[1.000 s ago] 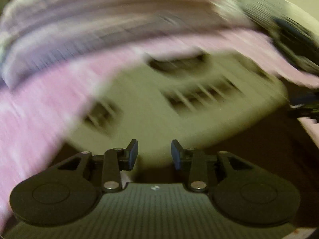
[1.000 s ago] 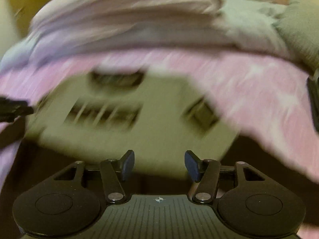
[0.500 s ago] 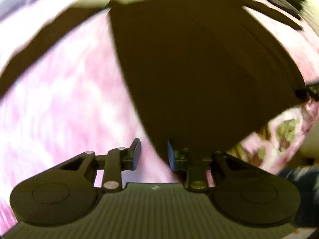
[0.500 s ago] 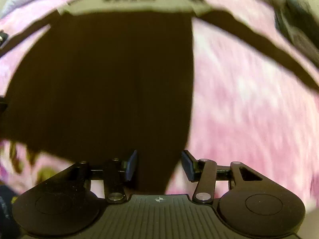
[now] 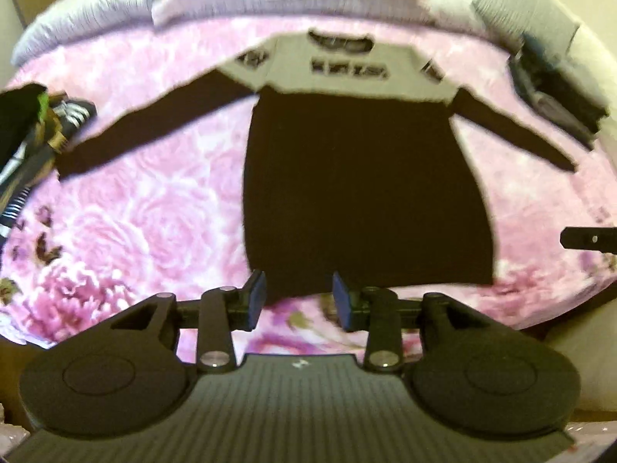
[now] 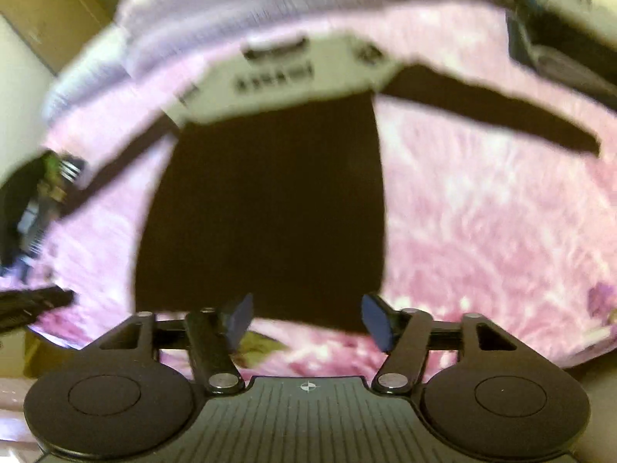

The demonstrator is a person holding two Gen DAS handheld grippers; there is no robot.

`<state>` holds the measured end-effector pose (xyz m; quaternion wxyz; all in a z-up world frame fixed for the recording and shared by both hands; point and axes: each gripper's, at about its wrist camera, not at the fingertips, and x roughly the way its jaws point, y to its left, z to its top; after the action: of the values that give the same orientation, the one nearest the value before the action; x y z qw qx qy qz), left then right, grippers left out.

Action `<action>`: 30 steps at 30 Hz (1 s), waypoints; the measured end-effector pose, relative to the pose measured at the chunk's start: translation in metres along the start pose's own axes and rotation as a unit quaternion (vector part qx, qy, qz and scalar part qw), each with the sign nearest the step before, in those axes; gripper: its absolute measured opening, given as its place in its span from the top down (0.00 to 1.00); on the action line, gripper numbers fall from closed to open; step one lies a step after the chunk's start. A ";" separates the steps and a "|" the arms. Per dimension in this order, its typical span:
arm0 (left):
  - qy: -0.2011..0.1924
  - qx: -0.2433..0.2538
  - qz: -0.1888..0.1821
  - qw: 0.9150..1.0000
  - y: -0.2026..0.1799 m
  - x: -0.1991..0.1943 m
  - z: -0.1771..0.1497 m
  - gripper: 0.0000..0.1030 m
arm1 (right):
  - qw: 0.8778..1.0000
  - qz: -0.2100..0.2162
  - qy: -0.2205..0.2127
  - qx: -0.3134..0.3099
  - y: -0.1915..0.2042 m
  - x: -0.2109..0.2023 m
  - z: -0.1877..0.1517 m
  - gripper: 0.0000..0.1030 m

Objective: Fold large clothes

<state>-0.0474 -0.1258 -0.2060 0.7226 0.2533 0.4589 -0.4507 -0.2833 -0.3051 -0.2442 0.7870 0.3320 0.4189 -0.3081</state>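
**Sweater laid flat, both grippers lifted clear**

We see the sweater (image 5: 362, 193) spread face-up across the pink floral bedspread (image 5: 154, 200), filling the middle of the left wrist frame. Its pale yoke and neckline sit toward the top of the frame, the dark body runs down to a hem just above the grippers, and both sleeves are stretched outward to the left and right edges. We judge this layout deliberate: arms out and body smoothed give straight lines to fold along.

Our left gripper (image 5: 299, 301) hangs above the hem with its jaws apart and nothing between them; they have just been opening. Our right gripper (image 6: 308, 318) hovers over the hem's lower right part, its jaws spread wider, also just opening and likewise empty. Neither touches the cloth.

A heap of other clothes (image 5: 34, 131) lies at the left edge, touching the left sleeve's cuff, and a dark item (image 5: 555, 81) rests at the upper right. We reckon folding proper has not begun.
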 end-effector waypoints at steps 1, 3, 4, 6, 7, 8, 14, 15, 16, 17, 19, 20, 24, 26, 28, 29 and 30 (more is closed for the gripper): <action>-0.008 -0.001 -0.004 1.000 -0.008 -0.017 -0.001 0.61 | 1.000 0.007 -0.012 -0.007 0.003 -0.018 -0.001 0.36; -0.026 -0.004 -0.004 1.000 -0.018 -0.049 -0.004 0.57 | 0.999 0.017 -0.030 -0.018 0.008 -0.055 -0.003 0.35; -0.037 -0.004 -0.004 0.999 -0.021 -0.064 -0.007 0.55 | 0.999 0.015 -0.037 -0.020 0.012 -0.071 -0.006 0.34; -0.054 -0.006 0.001 0.998 -0.031 -0.094 -0.014 0.52 | 0.999 0.010 -0.048 -0.024 0.014 -0.101 -0.017 0.33; -0.064 -0.006 0.002 0.998 -0.035 -0.108 -0.017 0.51 | 0.998 0.009 -0.053 -0.025 0.016 -0.114 -0.021 0.33; -0.072 -0.006 0.002 0.997 -0.038 -0.119 -0.017 0.48 | 0.998 0.011 -0.057 -0.026 0.018 -0.126 -0.027 0.33; -0.096 0.003 0.017 0.995 -0.051 -0.165 -0.035 0.41 | 0.997 0.002 -0.065 -0.042 0.029 -0.173 -0.066 0.32; -0.094 0.004 0.019 0.995 -0.051 -0.169 -0.039 0.41 | 0.997 0.000 -0.064 -0.045 0.031 -0.176 -0.071 0.32; -0.091 0.004 0.023 0.996 -0.052 -0.172 -0.043 0.41 | 0.997 0.001 -0.061 -0.049 0.034 -0.178 -0.075 0.32; -0.087 0.003 0.025 0.996 -0.054 -0.174 -0.046 0.41 | 0.997 0.000 -0.057 -0.053 0.035 -0.179 -0.080 0.32; -0.080 0.003 0.024 0.997 -0.054 -0.176 -0.053 0.41 | 0.997 -0.006 -0.050 -0.064 0.038 -0.180 -0.088 0.32; -0.076 0.002 0.025 0.997 -0.054 -0.176 -0.056 0.41 | 0.996 -0.013 -0.047 -0.069 0.040 -0.181 -0.092 0.32; -0.072 0.011 0.026 0.997 -0.059 -0.181 -0.064 0.41 | 0.996 -0.023 -0.046 -0.076 0.043 -0.184 -0.103 0.32; -0.073 0.015 0.026 0.997 -0.061 -0.184 -0.068 0.41 | 0.996 -0.025 -0.046 -0.076 0.043 -0.185 -0.106 0.32; -0.073 0.019 0.026 0.997 -0.063 -0.187 -0.069 0.41 | 0.996 -0.027 -0.046 -0.077 0.044 -0.187 -0.108 0.32; -0.074 0.021 0.026 0.997 -0.063 -0.188 -0.070 0.40 | 0.996 -0.026 -0.046 -0.077 0.043 -0.189 -0.108 0.32; -0.074 0.023 0.026 0.997 -0.064 -0.189 -0.072 0.40 | 0.996 -0.026 -0.046 -0.076 0.044 -0.190 -0.110 0.32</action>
<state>-0.1675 -0.0202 -0.0666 0.7601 0.2476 0.3870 -0.4596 -0.3867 -0.1543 -0.1158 0.8204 0.2453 0.4127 -0.3106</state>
